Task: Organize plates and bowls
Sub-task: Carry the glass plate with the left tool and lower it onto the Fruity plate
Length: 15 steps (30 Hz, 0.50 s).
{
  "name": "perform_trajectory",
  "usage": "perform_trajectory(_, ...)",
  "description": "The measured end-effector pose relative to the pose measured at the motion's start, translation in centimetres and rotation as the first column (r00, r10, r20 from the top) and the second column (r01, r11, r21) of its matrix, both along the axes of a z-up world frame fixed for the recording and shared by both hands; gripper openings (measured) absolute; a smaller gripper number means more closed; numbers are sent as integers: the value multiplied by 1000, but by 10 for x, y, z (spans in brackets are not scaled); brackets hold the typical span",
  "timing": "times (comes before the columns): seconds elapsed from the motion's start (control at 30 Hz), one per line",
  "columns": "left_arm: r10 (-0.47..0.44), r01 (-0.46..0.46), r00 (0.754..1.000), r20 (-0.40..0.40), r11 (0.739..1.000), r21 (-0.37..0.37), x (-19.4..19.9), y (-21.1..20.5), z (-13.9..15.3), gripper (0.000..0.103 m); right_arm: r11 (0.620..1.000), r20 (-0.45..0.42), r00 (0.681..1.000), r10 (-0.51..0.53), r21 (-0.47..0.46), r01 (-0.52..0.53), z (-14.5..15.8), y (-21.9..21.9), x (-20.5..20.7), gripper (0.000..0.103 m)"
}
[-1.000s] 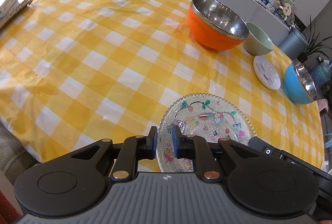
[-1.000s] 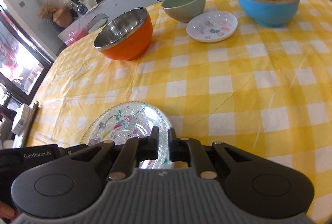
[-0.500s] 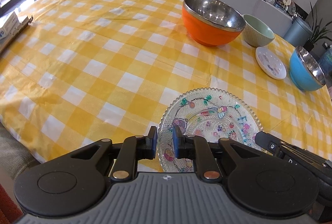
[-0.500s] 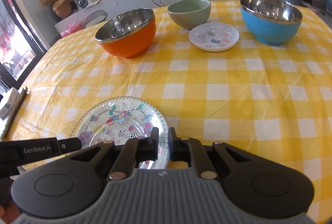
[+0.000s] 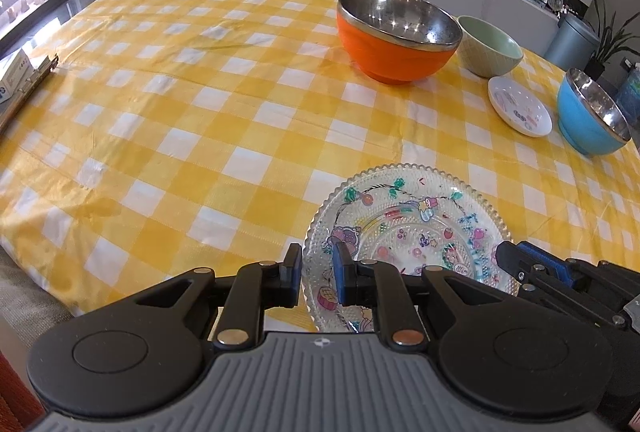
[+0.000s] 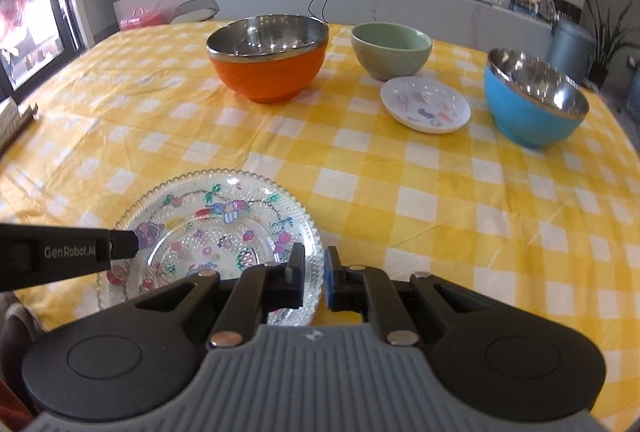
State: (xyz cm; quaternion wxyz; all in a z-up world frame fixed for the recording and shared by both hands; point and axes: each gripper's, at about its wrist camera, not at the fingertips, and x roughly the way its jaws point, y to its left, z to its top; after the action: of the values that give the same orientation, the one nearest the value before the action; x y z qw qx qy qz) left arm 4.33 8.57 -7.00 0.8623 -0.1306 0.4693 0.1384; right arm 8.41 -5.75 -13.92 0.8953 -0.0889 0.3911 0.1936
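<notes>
A clear glass plate (image 5: 408, 220) with cartoon prints is held near the table's front edge. My left gripper (image 5: 318, 274) is shut on its left rim. My right gripper (image 6: 314, 278) is shut on its right rim (image 6: 316, 252); the plate (image 6: 216, 228) looks lifted and tilted a little. Farther back stand an orange steel-lined bowl (image 5: 396, 36), a green bowl (image 5: 490, 50), a small white plate (image 5: 520, 112) and a blue steel-lined bowl (image 5: 592, 116). They also show in the right wrist view: orange bowl (image 6: 268, 60), green bowl (image 6: 392, 50), small plate (image 6: 426, 104), blue bowl (image 6: 534, 96).
The table wears a yellow checked cloth (image 5: 200, 92). A clipboard and a box (image 5: 16, 80) lie at its left edge. A white counter (image 6: 360, 0) with snacks and toys runs behind. A grey bin (image 6: 570, 44) stands at the right.
Both grippers have risen and levelled with the glass plate between them, so more of the room behind shows. The bowls and small plate have not moved.
</notes>
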Motion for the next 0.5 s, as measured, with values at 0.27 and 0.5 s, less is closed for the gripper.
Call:
perform_trajectory(0.27,-31,32,999,-7,999,32,1,-4,0,18,1000,8,1000,10,-17,-10,2,-1,-2,7)
perform_trajectory(0.5,-27,27,1000,-5,1000,2,1,1,1,17,962,-195,979,-64,250,113,-2,-39,23,6)
